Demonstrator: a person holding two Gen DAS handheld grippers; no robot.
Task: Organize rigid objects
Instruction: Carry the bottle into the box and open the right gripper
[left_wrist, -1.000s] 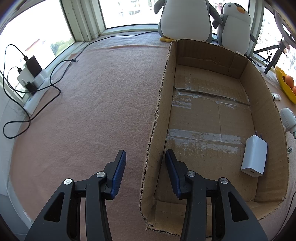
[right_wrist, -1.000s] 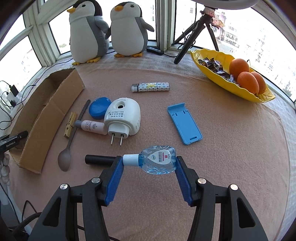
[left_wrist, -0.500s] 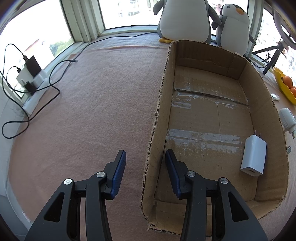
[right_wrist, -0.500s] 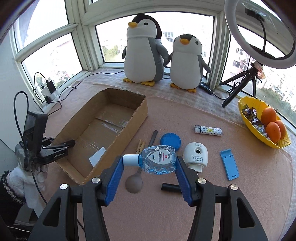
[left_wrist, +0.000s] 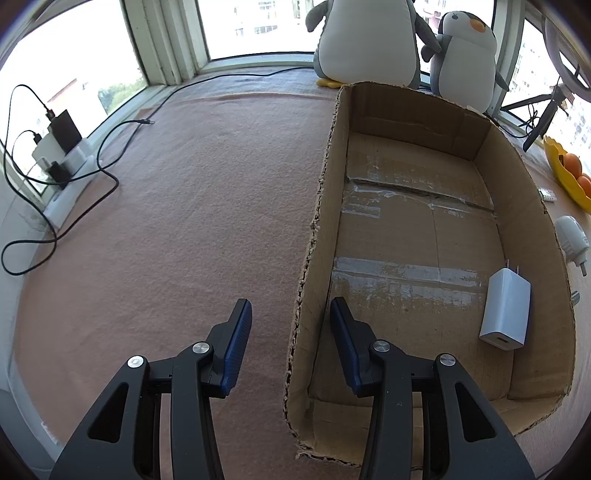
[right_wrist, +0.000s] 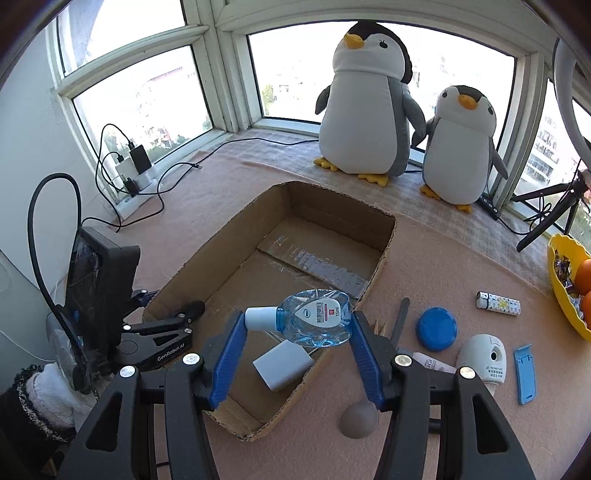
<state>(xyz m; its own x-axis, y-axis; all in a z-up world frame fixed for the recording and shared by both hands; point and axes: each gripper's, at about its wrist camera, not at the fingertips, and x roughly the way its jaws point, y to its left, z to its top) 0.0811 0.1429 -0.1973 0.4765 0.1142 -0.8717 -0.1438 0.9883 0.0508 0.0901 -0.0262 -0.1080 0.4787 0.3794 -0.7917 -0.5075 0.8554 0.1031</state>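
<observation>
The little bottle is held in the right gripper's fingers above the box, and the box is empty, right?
Not quite. The little bottle is held by the right gripper above the box, but the box isn't empty: a white charger lies inside, clearest in the left wrist view.

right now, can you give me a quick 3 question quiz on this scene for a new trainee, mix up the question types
1. True or false: the right gripper holds a small clear bottle above the cardboard box.
2. Multiple choice: what already lies inside the box? A) a spoon B) a white charger block C) a blue round lid
3. Fill in: the left gripper is open, and its two fingers straddle the box's near ____.

Key
1. True; the bottle sits crosswise between the blue pads, white cap towards the left finger.
2. B; the spoon and blue lid lie on the cloth outside the box.
3. Wall; one finger is outside it, the other inside.
</observation>
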